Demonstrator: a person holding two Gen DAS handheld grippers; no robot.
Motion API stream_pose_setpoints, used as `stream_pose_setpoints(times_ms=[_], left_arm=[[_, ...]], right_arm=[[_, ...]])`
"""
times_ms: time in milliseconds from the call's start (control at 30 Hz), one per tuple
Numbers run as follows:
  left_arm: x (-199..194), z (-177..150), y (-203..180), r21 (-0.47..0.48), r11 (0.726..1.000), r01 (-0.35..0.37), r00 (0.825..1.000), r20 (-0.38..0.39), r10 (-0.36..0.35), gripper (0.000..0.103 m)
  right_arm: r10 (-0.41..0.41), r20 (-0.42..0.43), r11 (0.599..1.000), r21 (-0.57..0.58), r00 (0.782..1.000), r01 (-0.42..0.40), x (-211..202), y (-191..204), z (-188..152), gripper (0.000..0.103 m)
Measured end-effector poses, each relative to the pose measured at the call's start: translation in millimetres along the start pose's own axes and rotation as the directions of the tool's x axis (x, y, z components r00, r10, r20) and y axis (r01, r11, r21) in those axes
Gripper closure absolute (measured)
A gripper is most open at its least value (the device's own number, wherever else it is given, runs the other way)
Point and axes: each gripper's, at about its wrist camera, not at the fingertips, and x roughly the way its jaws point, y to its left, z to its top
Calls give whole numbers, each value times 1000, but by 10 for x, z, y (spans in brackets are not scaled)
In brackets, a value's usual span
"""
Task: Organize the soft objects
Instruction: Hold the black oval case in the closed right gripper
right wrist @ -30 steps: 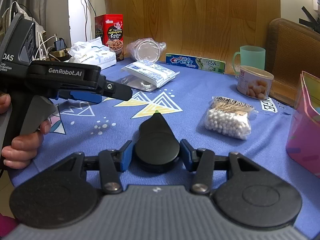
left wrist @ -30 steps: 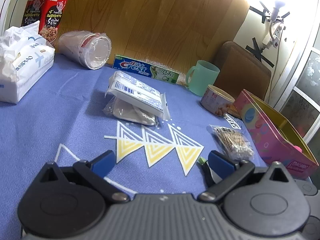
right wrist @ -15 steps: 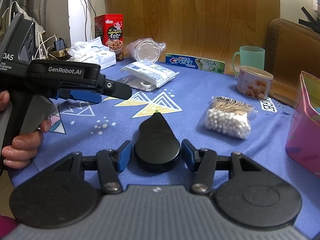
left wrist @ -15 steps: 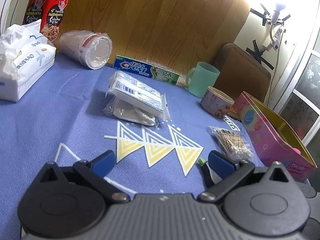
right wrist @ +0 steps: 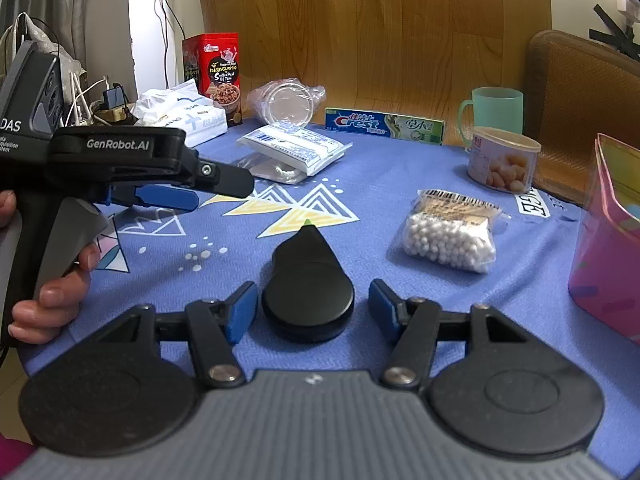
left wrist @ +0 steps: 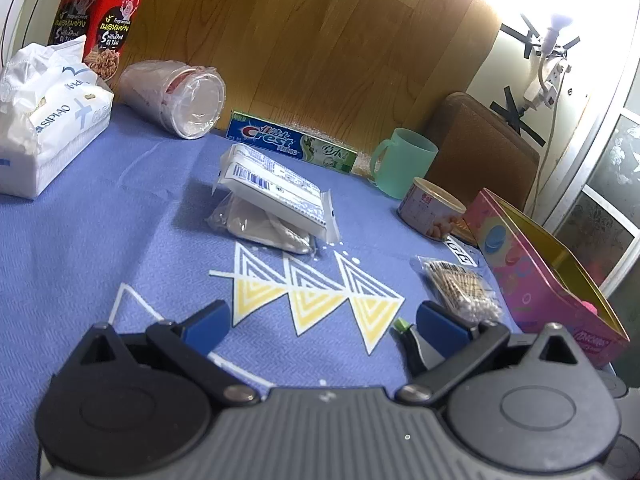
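Nearest the right wrist camera: right gripper (right wrist: 312, 310) with blue pads spread apart, a black teardrop-shaped device (right wrist: 308, 286) lying flat on the blue tablecloth (right wrist: 400, 316) between them, touched by neither pad. At the near left edge of the table, left gripper (left wrist: 320, 320) held in a hand (right wrist: 52, 284), also gaping wide with nothing between its fingers, hovering just above the cloth's yellow triangle print. Toward the right edge, a clear bag of cotton swabs (right wrist: 450, 228) lying flat, just beside the pink tin box (left wrist: 544, 276) standing open at that edge, something pink inside it. Further back, mid-table, a flat white wrapped packet (left wrist: 276, 192) resting tilted on top of a smaller clear bag (left wrist: 260, 232). Beyond the swabs, a small round can (right wrist: 502, 160), and behind it a green mug (right wrist: 492, 114) near the far right corner. Along the far edge, a Crest toothpaste box (right wrist: 384, 124) lying on its long side, then a bagged stack of clear plastic cups (left wrist: 176, 96) tipped over. At the far left corner, a white tissue pack (left wrist: 44, 116) with a red snack tin (left wrist: 100, 28) upright behind it.
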Motion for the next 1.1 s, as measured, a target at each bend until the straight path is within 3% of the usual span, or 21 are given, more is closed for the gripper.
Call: stream_pose_setpoints(times_ms=[600, 1000, 1100], left_arm=[[28, -13, -83, 51, 998, -28, 999, -19, 29, 0], [9, -24, -61, 37, 999, -20, 1000, -7, 21, 0], [6, -23, -53, 28, 999, -16, 1000, -4, 16, 0]], right_arm=[[-4, -2, 1000, -5, 1000, 4, 3, 19, 3, 37], [-1, -2, 1000, -4, 1000, 1, 3, 19, 6, 37], [1, -5, 1000, -26, 1000, -1, -3, 39, 0, 44]])
